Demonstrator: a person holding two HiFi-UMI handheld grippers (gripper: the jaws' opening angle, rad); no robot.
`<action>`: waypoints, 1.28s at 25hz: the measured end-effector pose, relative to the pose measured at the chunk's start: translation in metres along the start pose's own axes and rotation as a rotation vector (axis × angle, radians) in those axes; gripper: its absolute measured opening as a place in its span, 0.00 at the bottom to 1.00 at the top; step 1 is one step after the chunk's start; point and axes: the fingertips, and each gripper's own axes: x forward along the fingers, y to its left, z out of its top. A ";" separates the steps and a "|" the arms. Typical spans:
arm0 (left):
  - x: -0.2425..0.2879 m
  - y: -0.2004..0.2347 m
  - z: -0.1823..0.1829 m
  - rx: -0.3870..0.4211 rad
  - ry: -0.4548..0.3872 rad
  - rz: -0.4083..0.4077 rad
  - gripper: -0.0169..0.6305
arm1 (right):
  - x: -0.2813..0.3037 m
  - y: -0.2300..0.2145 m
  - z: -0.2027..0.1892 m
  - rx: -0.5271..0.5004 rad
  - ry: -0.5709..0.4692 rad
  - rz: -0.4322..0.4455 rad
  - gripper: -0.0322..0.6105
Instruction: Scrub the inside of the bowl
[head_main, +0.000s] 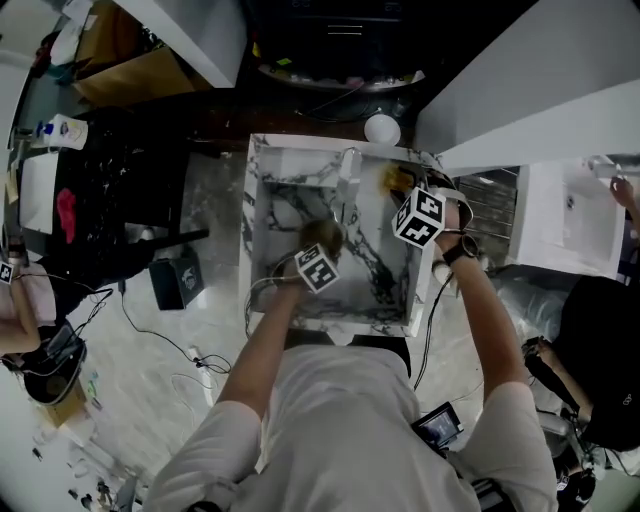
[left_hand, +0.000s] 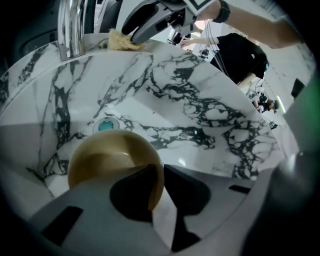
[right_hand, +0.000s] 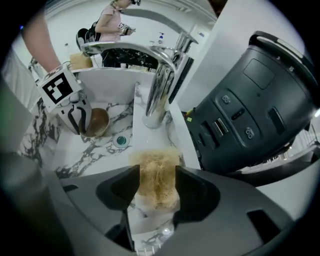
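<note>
Nearest the lens in the left gripper view, my left claw (left_hand: 159, 170) pinches the bowl (left_hand: 105, 155) by its wall, one jaw inside and one outside, nearly together. The bowl is smooth dull gold and lies at 9 o'clock of the claw in the marble sink (left_hand: 210, 115), with the drain (left_hand: 106, 125) at 12.

Right gripper view: my right claw (right_hand: 157, 172) stands wide open astride the tan sponge (right_hand: 159, 192) on the sink ledge. The tap (right_hand: 160, 90) is at 12, a black appliance (right_hand: 250, 115) at 2, the bowl at 10.

Head view: the bowl is mid-sink, the sponge at 1.
</note>
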 end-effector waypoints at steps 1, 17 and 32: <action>0.000 0.000 0.000 0.003 0.000 0.000 0.13 | 0.004 0.000 -0.001 -0.033 0.013 0.006 0.40; -0.044 0.014 0.018 -0.013 -0.118 0.072 0.05 | -0.025 0.014 0.005 -0.016 -0.007 0.011 0.15; -0.198 -0.079 0.083 -0.180 -0.675 -0.335 0.05 | -0.216 0.103 0.074 0.561 -0.578 0.282 0.17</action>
